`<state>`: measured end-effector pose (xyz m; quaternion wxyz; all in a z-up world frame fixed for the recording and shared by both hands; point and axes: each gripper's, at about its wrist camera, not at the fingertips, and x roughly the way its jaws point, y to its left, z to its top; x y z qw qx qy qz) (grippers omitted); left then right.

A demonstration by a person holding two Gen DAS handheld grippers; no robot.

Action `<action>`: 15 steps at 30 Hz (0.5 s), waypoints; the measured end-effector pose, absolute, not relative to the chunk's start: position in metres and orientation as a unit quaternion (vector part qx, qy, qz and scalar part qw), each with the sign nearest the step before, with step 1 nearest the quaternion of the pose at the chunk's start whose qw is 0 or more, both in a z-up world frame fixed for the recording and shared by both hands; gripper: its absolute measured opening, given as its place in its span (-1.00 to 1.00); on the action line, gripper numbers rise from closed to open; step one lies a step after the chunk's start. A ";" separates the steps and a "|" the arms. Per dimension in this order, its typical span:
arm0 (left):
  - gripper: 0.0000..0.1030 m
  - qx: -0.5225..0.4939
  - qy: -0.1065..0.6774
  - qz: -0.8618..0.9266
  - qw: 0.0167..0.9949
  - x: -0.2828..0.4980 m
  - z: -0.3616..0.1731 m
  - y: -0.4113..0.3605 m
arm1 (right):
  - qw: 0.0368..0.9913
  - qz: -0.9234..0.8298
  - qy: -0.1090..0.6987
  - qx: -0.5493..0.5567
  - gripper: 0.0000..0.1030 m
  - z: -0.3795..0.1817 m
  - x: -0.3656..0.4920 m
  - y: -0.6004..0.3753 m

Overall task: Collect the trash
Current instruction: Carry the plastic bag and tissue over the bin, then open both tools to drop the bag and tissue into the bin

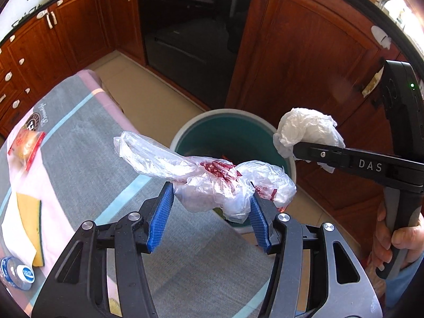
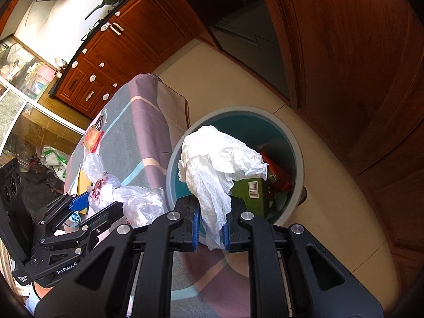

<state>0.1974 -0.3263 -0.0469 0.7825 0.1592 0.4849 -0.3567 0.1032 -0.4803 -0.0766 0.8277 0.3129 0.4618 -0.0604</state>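
My left gripper (image 1: 212, 206) is shut on a crumpled clear plastic bag (image 1: 212, 177) with red print, held over the table's right edge near the teal bin (image 1: 228, 129). My right gripper (image 2: 211, 228) is shut on a crumpled white paper tissue (image 2: 217, 161), held above the bin's (image 2: 238, 127) near rim. In the left wrist view the right gripper (image 1: 299, 149) comes in from the right with the tissue (image 1: 307, 129). In the right wrist view the left gripper (image 2: 90, 201) and its bag (image 2: 137, 204) sit at left. The bin holds a green box (image 2: 251, 190) and red wrappers (image 2: 278, 169).
The table (image 1: 87, 143) wears a grey, pink and blue cloth. On it lie an orange snack packet (image 1: 25, 144), a yellow sponge (image 1: 31, 220) and a plastic bottle (image 1: 18, 273). Wooden cabinets (image 1: 304, 53) and a dark oven (image 1: 190, 31) stand behind the bin.
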 end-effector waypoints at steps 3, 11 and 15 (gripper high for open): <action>0.12 0.162 0.489 -0.359 0.778 0.203 -0.053 -0.335 | 0.822 -0.062 0.468 0.318 -0.73 -0.083 0.108 -0.487; 0.42 0.174 0.482 -0.364 0.778 0.205 -0.061 -0.339 | 0.810 -0.065 0.481 0.328 -0.71 -0.095 0.119 -0.494; 0.73 0.180 0.474 -0.362 0.782 0.205 -0.061 -0.342 | 0.808 -0.065 0.482 0.334 -0.34 -0.097 0.123 -0.496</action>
